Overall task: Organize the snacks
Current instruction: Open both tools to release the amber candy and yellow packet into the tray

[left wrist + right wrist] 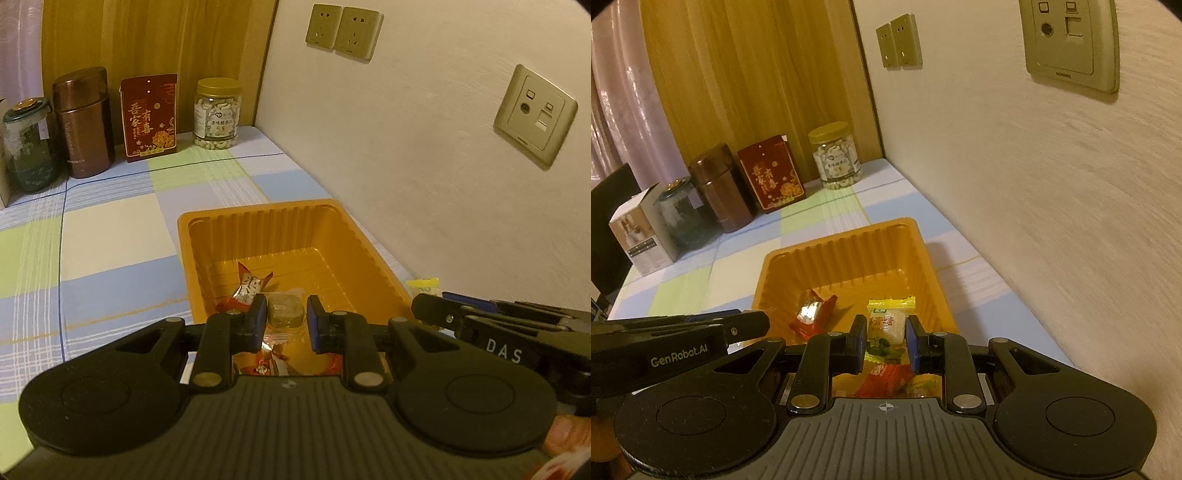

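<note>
Lettering "GenRobot.AI" marks the left gripper [746, 325], clamping a brown snack [285, 310]; right gripper [886, 341] pinches a yellow-green snack [888, 321] over the orange tray [849, 236], beside the wall [1052, 184].

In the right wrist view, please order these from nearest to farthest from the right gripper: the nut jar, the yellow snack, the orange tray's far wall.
1. Yellow snack: between the jaws of the right gripper.
2. Far wall of the orange tray: straight ahead.
3. Nut jar: at the back, by the wooden panel.

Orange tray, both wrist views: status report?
Left tool shut on clear-wrapped brown snack. Right tool shut on yellow-green wrapped snack. Both over ribbed orange plastic tray, red-wrapped candy inside. Nothing blocking.
</note>
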The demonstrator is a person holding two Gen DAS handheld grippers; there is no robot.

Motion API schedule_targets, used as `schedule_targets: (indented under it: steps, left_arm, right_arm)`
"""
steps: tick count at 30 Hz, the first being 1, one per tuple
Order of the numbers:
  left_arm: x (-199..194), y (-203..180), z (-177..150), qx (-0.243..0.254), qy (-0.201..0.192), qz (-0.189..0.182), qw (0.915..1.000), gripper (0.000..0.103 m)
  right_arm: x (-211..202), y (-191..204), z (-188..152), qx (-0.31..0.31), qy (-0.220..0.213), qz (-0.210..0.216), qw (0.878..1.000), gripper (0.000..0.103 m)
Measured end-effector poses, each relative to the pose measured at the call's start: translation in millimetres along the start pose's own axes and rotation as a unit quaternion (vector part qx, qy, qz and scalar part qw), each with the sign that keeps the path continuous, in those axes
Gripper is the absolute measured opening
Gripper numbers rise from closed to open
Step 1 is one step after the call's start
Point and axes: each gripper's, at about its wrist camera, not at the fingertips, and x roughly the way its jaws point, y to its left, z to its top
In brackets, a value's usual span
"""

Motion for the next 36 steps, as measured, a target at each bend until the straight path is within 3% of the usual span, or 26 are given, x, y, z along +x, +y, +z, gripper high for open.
schedule_targets:
  steps: [4,7,17,36]
  left_arm:
    - [6.9,1.8,3.8,-0.004,0.005,-0.004,1.0000,0.022]
    - [7.0,5.8,5.2,-0.011,0.001,-0.001,0.9999,0.041]
    - [-11.2,25.2,-1.5,-0.033,0.000,0.012,0.9994,0.041]
    - [-25.9,21.1,-16.3,-0.023,0.003,0.021,0.9995,0.044]
  right_arm:
    - [2.6,-0.6,1.9,0.000,0.000,0.000,1.000,0.023]
    - [3.5,-0.7,2.5,0.001,0.000,-0.001,1.000,0.023]
    - [3.3,3.8,2.7,0.002,0.002,0.005,1.000,0.023]
    - [-3.2,18.4,3.9,-0.011,0.001,0.018,1.000,0.023]
